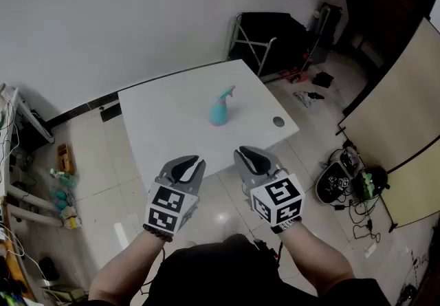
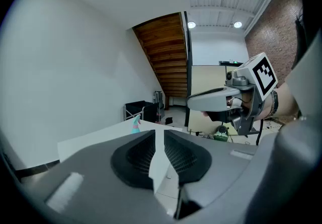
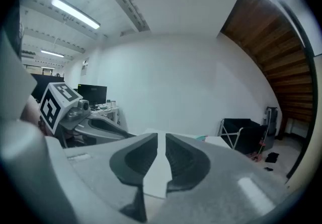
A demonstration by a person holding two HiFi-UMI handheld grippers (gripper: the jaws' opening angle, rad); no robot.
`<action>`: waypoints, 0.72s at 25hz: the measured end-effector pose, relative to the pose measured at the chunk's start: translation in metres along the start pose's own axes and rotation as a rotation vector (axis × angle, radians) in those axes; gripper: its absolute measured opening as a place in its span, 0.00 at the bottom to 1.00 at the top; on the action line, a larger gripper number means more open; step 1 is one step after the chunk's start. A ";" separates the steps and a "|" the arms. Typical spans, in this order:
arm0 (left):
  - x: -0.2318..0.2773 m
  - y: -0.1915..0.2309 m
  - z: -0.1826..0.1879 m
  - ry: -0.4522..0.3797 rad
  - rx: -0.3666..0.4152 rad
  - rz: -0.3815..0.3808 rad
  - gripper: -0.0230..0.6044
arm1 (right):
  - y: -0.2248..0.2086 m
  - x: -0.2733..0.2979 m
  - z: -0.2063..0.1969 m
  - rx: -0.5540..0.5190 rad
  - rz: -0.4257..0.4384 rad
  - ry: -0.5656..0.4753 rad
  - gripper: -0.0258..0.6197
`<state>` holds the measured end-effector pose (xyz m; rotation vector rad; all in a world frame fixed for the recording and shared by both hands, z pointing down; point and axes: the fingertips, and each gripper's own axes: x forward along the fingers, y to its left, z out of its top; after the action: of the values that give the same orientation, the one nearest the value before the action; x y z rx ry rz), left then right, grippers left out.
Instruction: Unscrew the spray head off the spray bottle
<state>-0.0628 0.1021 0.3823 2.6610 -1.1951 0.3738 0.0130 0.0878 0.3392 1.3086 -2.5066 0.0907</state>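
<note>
A teal spray bottle (image 1: 219, 111) with a pale teal spray head stands upright on the white table (image 1: 165, 129), a little right of its middle. My left gripper (image 1: 194, 161) and right gripper (image 1: 242, 154) hover side by side short of the table's near edge, well away from the bottle. Both are shut with nothing between their jaws. In the left gripper view the bottle (image 2: 136, 125) shows small beyond the closed left gripper (image 2: 160, 136), with the right gripper (image 2: 201, 101) off to the right. The right gripper view shows only a teal sliver of the bottle (image 3: 201, 138) past its jaws.
A round grey grommet (image 1: 278, 121) sits near the table's right corner. A black folding rack (image 1: 271, 35) stands behind the table. Bags and cables (image 1: 344, 181) lie on the floor at right, small clutter (image 1: 62, 191) at left. A tan partition (image 1: 399, 112) is at far right.
</note>
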 end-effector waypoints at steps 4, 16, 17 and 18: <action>0.023 0.016 0.004 0.016 0.015 0.003 0.17 | -0.020 0.020 -0.002 0.017 0.006 0.009 0.11; 0.157 0.054 -0.005 0.109 0.001 0.108 0.37 | -0.123 0.092 -0.034 0.070 0.140 0.066 0.12; 0.168 0.057 -0.007 0.121 -0.009 0.122 0.37 | -0.132 0.097 -0.037 0.072 0.158 0.074 0.12; 0.179 0.060 -0.009 0.133 -0.021 0.137 0.38 | -0.141 0.103 -0.039 0.073 0.176 0.081 0.12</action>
<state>0.0054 -0.0602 0.4505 2.5000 -1.3353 0.5478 0.0820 -0.0673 0.3953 1.0853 -2.5650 0.2718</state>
